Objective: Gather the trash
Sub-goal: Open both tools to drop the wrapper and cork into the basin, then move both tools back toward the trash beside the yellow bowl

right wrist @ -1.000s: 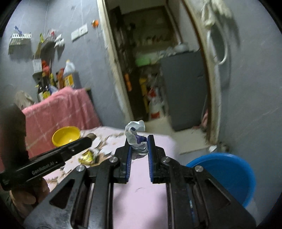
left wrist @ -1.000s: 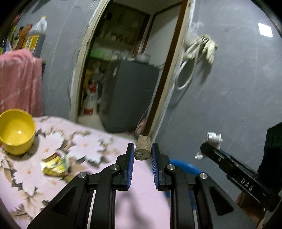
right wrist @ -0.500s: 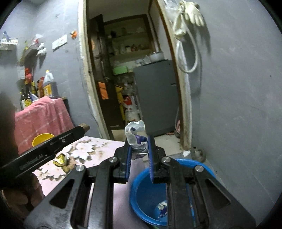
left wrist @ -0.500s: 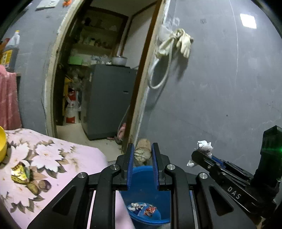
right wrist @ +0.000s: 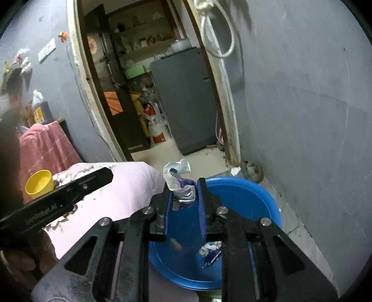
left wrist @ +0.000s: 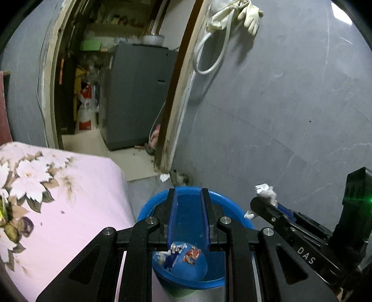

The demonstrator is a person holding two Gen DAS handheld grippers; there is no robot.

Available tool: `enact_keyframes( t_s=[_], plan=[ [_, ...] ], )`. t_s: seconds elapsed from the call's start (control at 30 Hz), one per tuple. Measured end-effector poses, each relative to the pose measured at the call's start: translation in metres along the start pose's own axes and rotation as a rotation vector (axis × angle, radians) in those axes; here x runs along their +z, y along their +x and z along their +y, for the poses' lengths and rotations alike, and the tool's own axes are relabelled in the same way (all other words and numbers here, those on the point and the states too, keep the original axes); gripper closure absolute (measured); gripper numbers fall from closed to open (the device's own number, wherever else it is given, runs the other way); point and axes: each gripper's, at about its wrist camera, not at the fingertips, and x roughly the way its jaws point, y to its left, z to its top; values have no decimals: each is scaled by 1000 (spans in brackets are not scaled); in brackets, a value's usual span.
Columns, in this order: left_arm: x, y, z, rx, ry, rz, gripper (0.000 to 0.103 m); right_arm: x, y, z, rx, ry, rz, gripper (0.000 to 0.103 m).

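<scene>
My left gripper (left wrist: 188, 204) hangs over the blue bin (left wrist: 234, 209). Its jaws stand a little apart with nothing between them. A small blurred brown piece (right wrist: 176, 244) is inside the bin, beside wrapper scraps (right wrist: 210, 252). My right gripper (right wrist: 184, 192) is also above the bin (right wrist: 255, 192), and its jaws are opening. A crumpled white and purple wrapper (right wrist: 177, 181) still sits between its tips, leaning on the left finger, and the right pad looks just off it. The left wrist view shows this gripper (left wrist: 258, 202) from the side, with the wrapper (left wrist: 265, 191) at its tip.
A table with a pink floral cloth (left wrist: 69, 197) stands left of the bin, with a yellow bowl (right wrist: 38, 183) at its far end. A grey wall lies to the right. Behind is a doorway with a grey fridge (left wrist: 137, 93). Gloves and a hose (left wrist: 232, 14) hang on the wall.
Both grippers have swung from over the table to above the blue bin and dipped. The cork has left the left jaws. The right jaws have widened around the wrapper.
</scene>
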Motion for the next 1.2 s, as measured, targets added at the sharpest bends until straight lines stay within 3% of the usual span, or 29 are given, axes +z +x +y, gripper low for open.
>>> enact_keyframes(
  t_s=[0.1,0.23,0.43,0.87,1.2],
  plan=[
    [-4,8,2,13,4,26,87,-5,9,-4,-12,13,27,48],
    [-8,14,5,32,9,49,83,-8,13,-5,-22,19,39,32],
    [-9,7,14,44,-15,39,71,-7,9,-2,-29,22,31,26],
    [-1,-63,44,131,-68,-79,42,7,-23,31,-30,-25,-55,0],
    [4,-135,74,244,-95,-216,14,14,-48,81,14,-71,-141,0]
  ],
)
